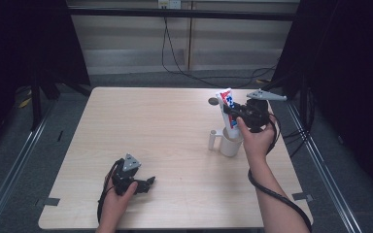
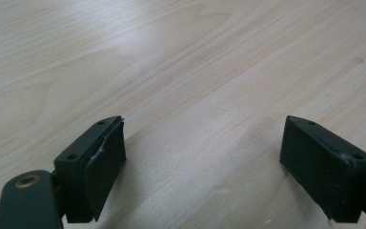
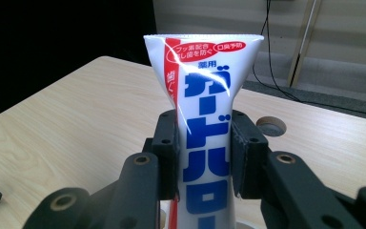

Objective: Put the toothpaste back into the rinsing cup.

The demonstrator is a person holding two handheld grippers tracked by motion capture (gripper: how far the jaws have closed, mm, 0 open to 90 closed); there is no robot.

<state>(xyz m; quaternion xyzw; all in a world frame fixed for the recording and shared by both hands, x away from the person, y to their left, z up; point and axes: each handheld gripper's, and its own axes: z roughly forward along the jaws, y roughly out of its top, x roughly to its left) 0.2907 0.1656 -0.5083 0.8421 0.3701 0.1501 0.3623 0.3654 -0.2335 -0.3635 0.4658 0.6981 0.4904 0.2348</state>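
right gripper (image 1: 232, 112): clamped on upright toothpaste tube (image 3: 205, 124), white mug (image 1: 230, 143) just below | left gripper (image 2: 202, 157): jaws apart, nothing between, low over wooden table (image 1: 165, 121)

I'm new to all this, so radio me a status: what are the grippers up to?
Right gripper shut on toothpaste tube, upright over white cup. Left gripper open, low over bare table. Nothing in the way.

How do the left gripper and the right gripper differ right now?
The left gripper is open with nothing between its jaws; the right gripper is shut on the toothpaste tube. The left gripper sits low at the table's near edge; the right gripper is raised above the white cup, holding the tube upright. Both are black, hand-held and cabled.
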